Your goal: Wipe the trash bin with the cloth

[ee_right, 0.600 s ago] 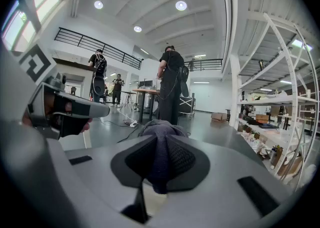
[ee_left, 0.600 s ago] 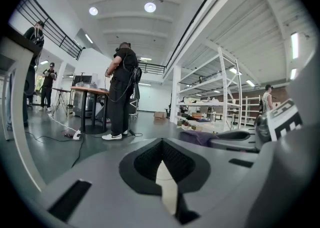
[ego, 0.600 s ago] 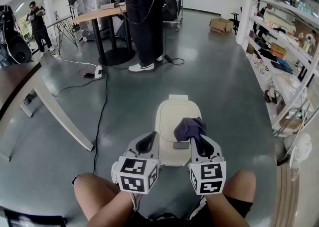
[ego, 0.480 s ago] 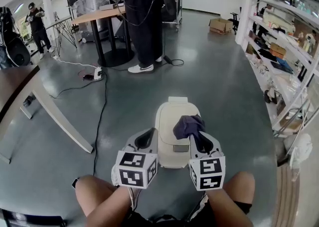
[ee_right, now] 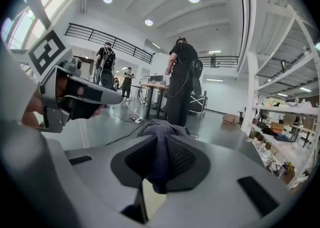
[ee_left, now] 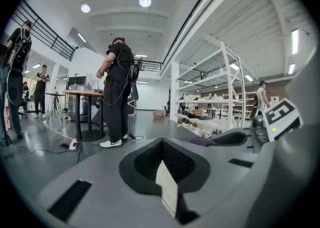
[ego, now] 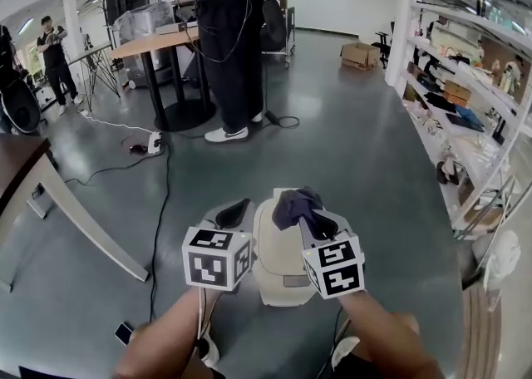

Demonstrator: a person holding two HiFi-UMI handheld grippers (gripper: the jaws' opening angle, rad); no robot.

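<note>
A cream trash bin with its lid down stands on the grey floor in front of the person's knees. My right gripper is shut on a dark purple cloth, which bunches over the bin's far end. In the right gripper view the cloth is pinched between the black pads, and a sliver of the bin shows below. My left gripper hovers at the bin's left side, shut with nothing in it. In its own view the left gripper has its pads together over a cream strip of bin.
A person in black stands beside a round-based desk straight ahead. Cables and a power strip lie on the floor at left, by a slanted table leg. Shelving lines the right side. A phone lies near my left foot.
Both grippers have risen and moved forward; the cloth has gone from the lid's middle to the bin's far end. The head camera has shifted forward.
</note>
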